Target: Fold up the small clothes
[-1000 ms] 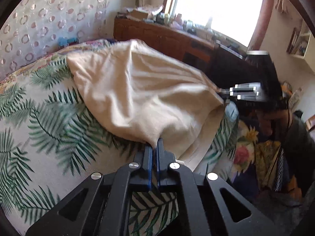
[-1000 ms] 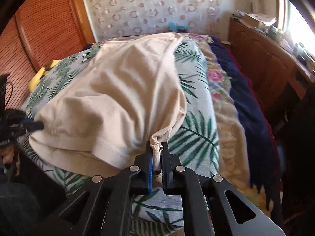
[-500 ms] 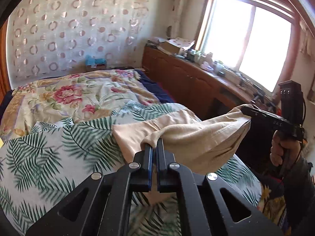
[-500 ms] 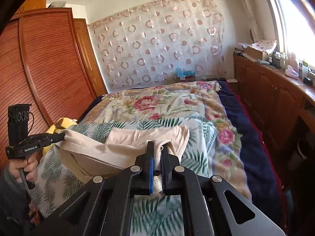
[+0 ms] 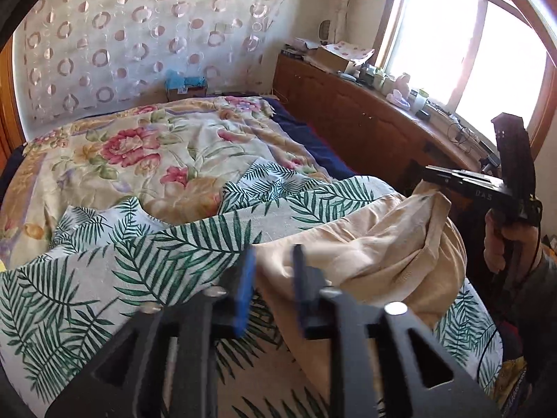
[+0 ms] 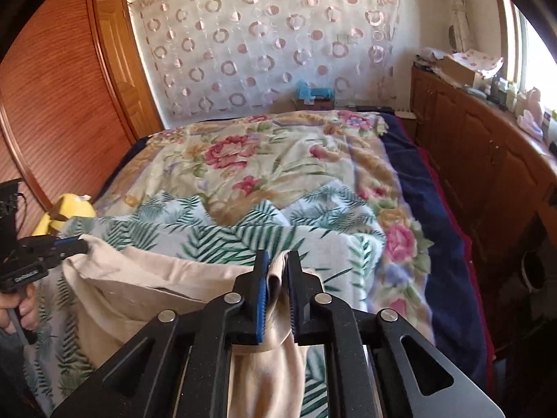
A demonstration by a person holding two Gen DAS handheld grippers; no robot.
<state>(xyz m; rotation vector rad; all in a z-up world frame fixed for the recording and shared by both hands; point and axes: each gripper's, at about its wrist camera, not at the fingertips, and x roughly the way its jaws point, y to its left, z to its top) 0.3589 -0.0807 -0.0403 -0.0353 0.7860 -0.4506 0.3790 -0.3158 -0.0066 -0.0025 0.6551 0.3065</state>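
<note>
The shirt (image 5: 365, 254) lies bunched at the near edge of the bed (image 6: 278, 160). My left gripper (image 5: 273, 278) has its fingers spread, the cloth between them but not pinched. My right gripper (image 6: 276, 278) pinches a fold. I judge one fold is being laid; next I must release the right and smooth the cloth.

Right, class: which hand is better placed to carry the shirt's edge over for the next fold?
Right, probably. The right fingers are closed on a bunched edge of the shirt, ready to carry it. The left fingers stand apart, blurred, and seem to clamp nothing.
</note>
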